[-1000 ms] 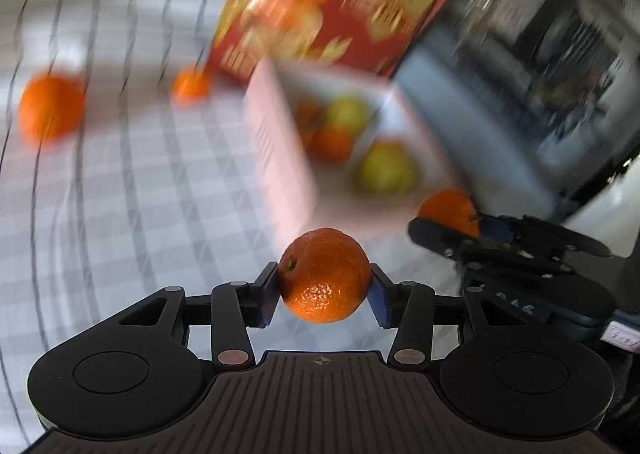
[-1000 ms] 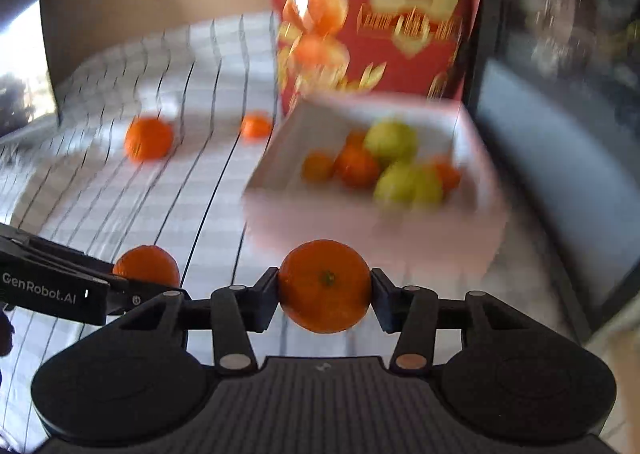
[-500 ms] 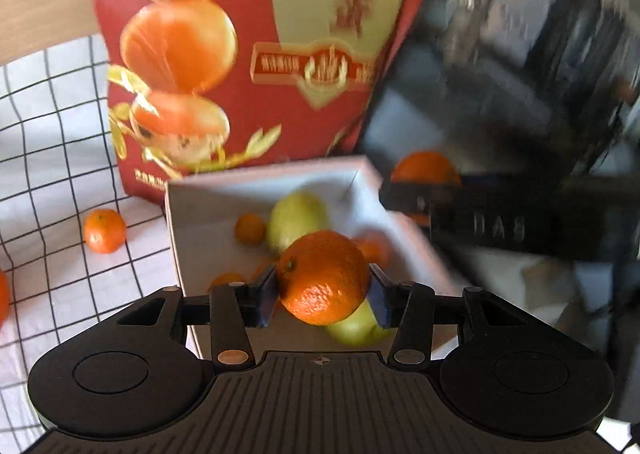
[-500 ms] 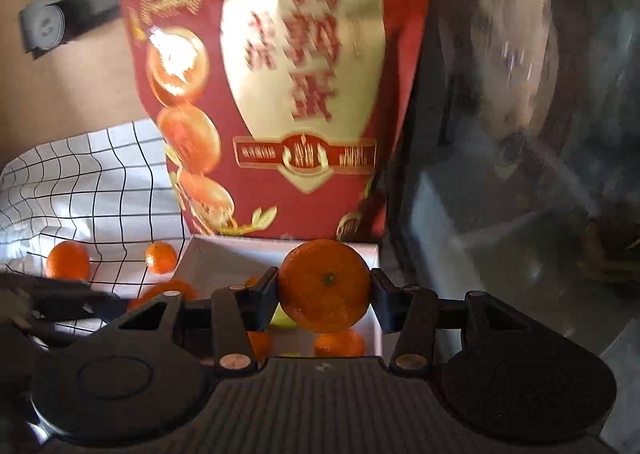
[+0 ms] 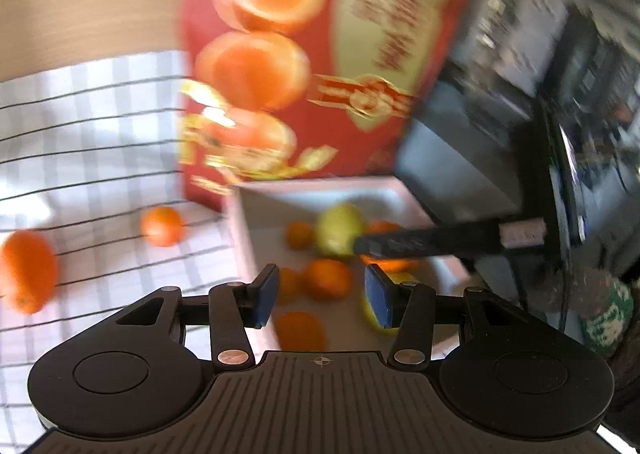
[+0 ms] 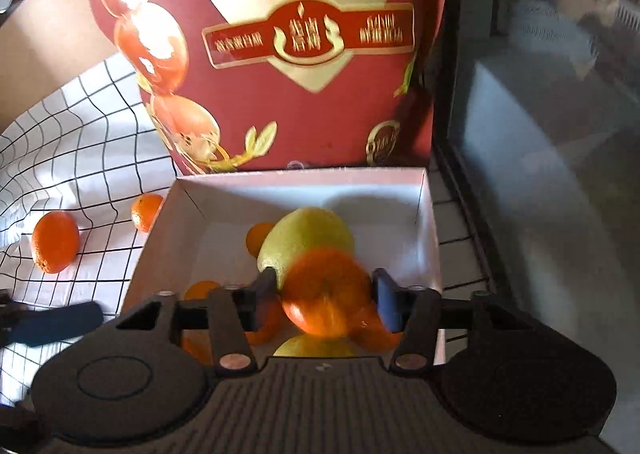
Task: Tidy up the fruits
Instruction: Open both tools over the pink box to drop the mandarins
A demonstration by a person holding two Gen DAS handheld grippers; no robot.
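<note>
1. Two loose fruits on the checked cloth [image 6: 80,158], left of the box: a big orange [image 6: 55,242] and a small mandarin [image 6: 146,211] just beside the box wall.
2. Left gripper [image 5: 322,296] over the white box [image 6: 424,214], jaws apart, nothing betw. them.
3. Box holds oranges and a yellow-green fruit [image 6: 308,234].
4. Right gripper [image 6: 326,296] above the box, jaws opening; blurred orange mandarin [image 6: 326,294] betw. them, pads clear of it.
5. Red printed lid [image 6: 280,46] upright behind the box.

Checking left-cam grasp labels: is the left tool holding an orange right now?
No. The left tool is open with nothing between its pads; only fruit lying in the white box shows through the gap.
</note>
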